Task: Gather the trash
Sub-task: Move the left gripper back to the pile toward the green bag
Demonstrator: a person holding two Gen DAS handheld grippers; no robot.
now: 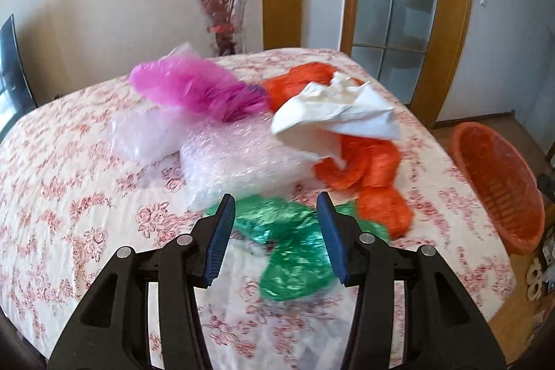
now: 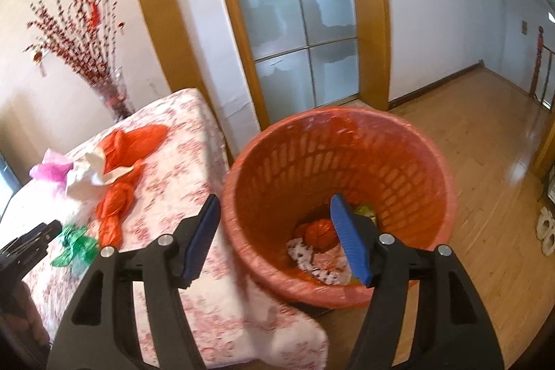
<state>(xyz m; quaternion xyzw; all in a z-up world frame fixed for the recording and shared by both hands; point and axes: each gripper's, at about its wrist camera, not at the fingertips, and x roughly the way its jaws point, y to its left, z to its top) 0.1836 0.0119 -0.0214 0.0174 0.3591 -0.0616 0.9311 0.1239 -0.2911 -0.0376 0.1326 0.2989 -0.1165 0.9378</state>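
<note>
On the bed, whose cotton cover is printed with red roses, lies a heap of soft, crinkled trash. One glossy green plastic bag lies crumpled nearest the left tongs; their ribbed blue pads stand apart just above it, gripping nothing. Beyond sit two pieces of clear bubble wrap, dimpled and cloudy, one translucent magenta bag, one stiff, creased sheet of white paper, and orange plastic bags, twisted into ropy folds, their number unclear.

The right tongs hang released over the round orange basket, a slotted plastic bin lined with thin orange film, standing on the wooden floor beside the bed. Inside it lie a knotted orange bag and spotted white wrapping.
</note>
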